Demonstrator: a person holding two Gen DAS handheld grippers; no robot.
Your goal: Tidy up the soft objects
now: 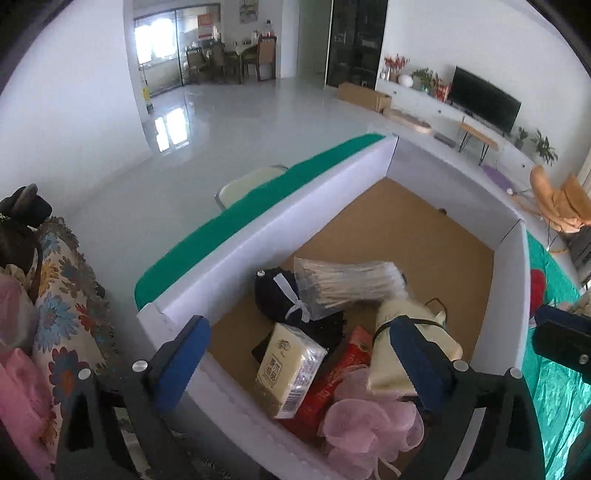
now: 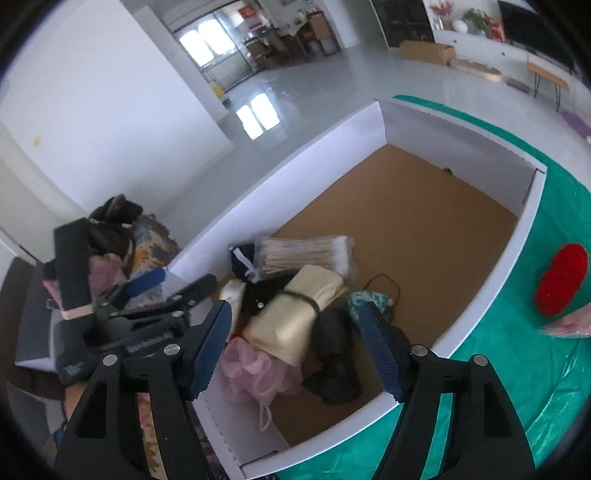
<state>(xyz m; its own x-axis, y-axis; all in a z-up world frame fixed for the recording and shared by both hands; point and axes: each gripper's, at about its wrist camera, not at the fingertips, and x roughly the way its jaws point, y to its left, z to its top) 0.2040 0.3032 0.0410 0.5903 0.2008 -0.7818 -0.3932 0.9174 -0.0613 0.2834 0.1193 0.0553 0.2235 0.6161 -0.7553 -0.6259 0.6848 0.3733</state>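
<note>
I hold both grippers spread and empty over the white box (image 2: 207, 254): left gripper (image 1: 299, 358), right gripper (image 2: 295, 343). Soft items lie piled in its near corner. A red item (image 2: 563, 277) remains outside on the green cloth (image 2: 517, 369); I judge the next move a rightward reach.

Open left tool (image 1: 301, 360), white box (image 1: 258, 236), tissue pack (image 1: 288, 373)

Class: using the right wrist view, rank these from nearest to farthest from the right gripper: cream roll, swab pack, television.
1. Cream roll: in the box, just ahead of the right gripper.
2. Swab pack: deeper in the box, behind the roll.
3. Television: across the room, upper right.
</note>
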